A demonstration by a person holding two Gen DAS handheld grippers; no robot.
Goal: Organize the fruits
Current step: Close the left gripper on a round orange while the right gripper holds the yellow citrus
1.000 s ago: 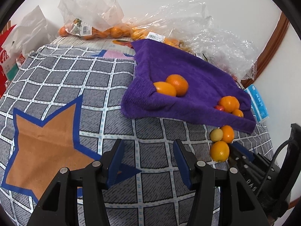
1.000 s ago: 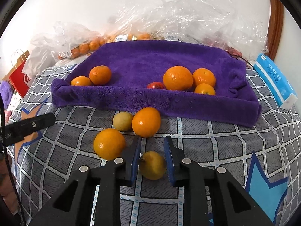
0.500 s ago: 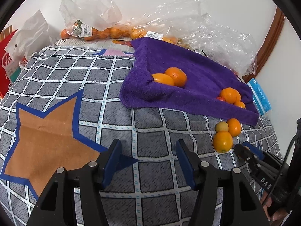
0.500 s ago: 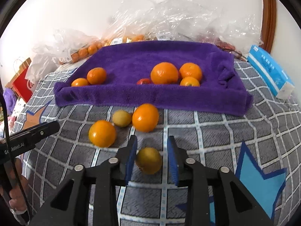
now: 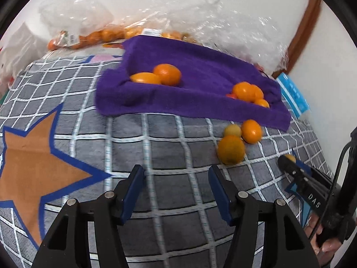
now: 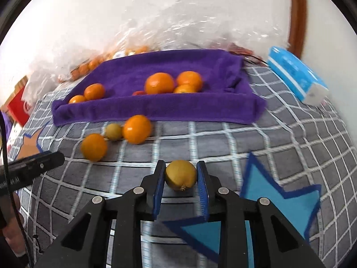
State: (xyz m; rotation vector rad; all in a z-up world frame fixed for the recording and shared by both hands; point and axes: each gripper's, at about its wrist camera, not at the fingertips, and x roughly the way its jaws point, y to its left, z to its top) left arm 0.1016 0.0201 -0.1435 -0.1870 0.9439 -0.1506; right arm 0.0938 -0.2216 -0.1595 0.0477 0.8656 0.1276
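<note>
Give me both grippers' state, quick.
Left gripper: open, nothing between its jaws.
Right gripper: shut on the yellowish fruit.

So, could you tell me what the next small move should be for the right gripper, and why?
Probably carry the yellowish fruit forward over the purple towel: the right gripper is shut on it, and five oranges already lie on that towel.

Bright, even light, soft shadows, motion blur throughout, strong fisheye bending, black vignette at corners
</note>
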